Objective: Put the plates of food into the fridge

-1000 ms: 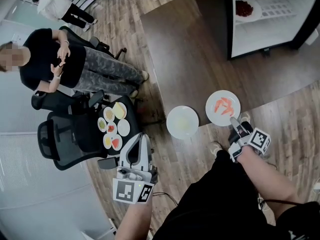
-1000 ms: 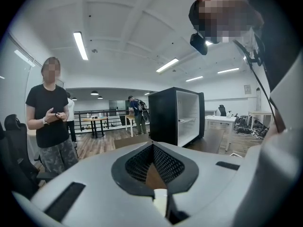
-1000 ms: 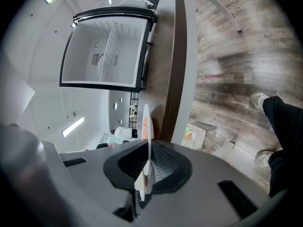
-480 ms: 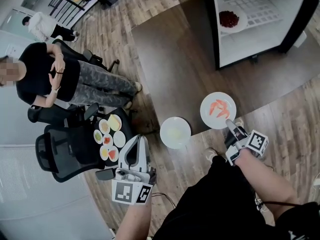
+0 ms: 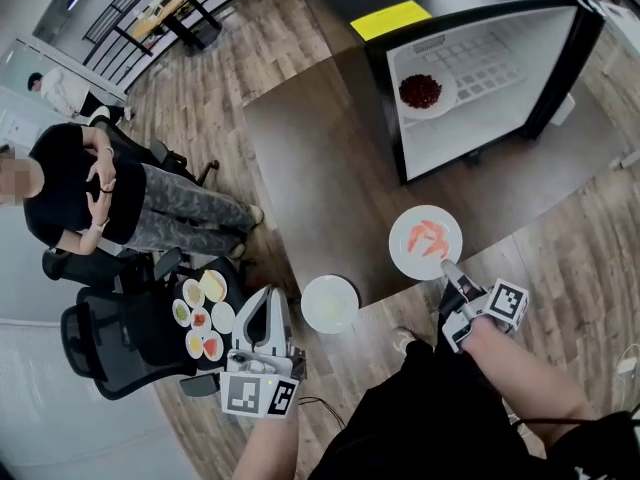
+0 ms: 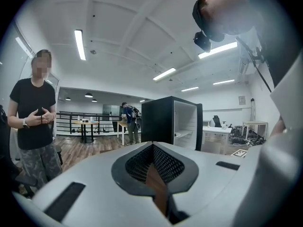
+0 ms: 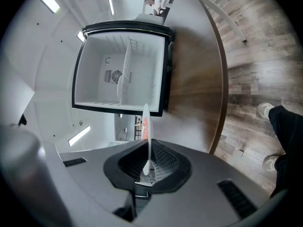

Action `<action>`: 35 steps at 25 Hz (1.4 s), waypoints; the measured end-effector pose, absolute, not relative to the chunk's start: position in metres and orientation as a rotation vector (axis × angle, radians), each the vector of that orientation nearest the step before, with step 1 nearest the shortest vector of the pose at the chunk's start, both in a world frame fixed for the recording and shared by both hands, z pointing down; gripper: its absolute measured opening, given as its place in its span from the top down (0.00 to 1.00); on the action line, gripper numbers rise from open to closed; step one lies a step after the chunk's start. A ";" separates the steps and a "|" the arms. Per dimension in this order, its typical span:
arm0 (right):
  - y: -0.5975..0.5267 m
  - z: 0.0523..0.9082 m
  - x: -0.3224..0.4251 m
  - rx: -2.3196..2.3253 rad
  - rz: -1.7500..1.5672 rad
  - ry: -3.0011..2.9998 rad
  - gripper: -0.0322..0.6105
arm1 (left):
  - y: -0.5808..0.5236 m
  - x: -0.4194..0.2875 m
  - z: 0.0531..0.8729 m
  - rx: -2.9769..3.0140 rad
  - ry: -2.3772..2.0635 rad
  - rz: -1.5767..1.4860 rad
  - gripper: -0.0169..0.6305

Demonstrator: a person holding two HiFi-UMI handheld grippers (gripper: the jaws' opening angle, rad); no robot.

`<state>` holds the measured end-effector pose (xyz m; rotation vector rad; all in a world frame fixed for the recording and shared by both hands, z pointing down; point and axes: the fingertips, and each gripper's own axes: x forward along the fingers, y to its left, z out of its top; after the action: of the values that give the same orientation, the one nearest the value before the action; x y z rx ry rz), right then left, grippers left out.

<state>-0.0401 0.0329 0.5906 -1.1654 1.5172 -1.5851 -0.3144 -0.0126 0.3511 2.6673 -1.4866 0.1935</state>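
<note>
My right gripper [image 5: 447, 268] is shut on the rim of a white plate of orange-red food [image 5: 426, 241]. In the right gripper view that plate [image 7: 146, 126] stands edge-on between the jaws [image 7: 147, 168]. It faces the open black fridge [image 5: 500, 88], which also shows in the right gripper view [image 7: 94, 70]. A plate of dark red food [image 5: 421, 91] sits on the fridge's shelf. My left gripper [image 5: 268, 293] is shut with nothing seen in it [image 6: 154, 174]. A white plate of pale food [image 5: 330, 303] lies apart from it, seemingly on the floor at the brown mat's near edge.
A black office chair [image 5: 110, 343] at lower left carries several small plates of food [image 5: 197, 318]. A person in black [image 5: 80, 183] stands beside it. The brown mat [image 5: 320, 168] runs up to the fridge. My shoe [image 5: 405, 340] is near the pale plate.
The view has swung toward the fridge, which now shows whole. My right gripper has carried its plate upward and closer to the fridge. The left gripper has moved along with it.
</note>
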 end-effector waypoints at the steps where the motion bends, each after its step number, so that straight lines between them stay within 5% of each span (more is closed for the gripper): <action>1: 0.032 0.584 -0.036 -1.165 -1.582 1.512 0.92 | -0.015 -0.309 0.348 2.676 -1.478 0.184 0.97; 35: -0.079 0.463 0.164 -1.254 -1.438 1.447 0.92 | -0.149 -0.149 0.287 2.776 -1.429 -0.030 0.97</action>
<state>0.1641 -0.0786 0.4635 -1.2543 1.4470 -1.4379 -0.1492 -0.1491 0.2874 2.7756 -1.4294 -0.0302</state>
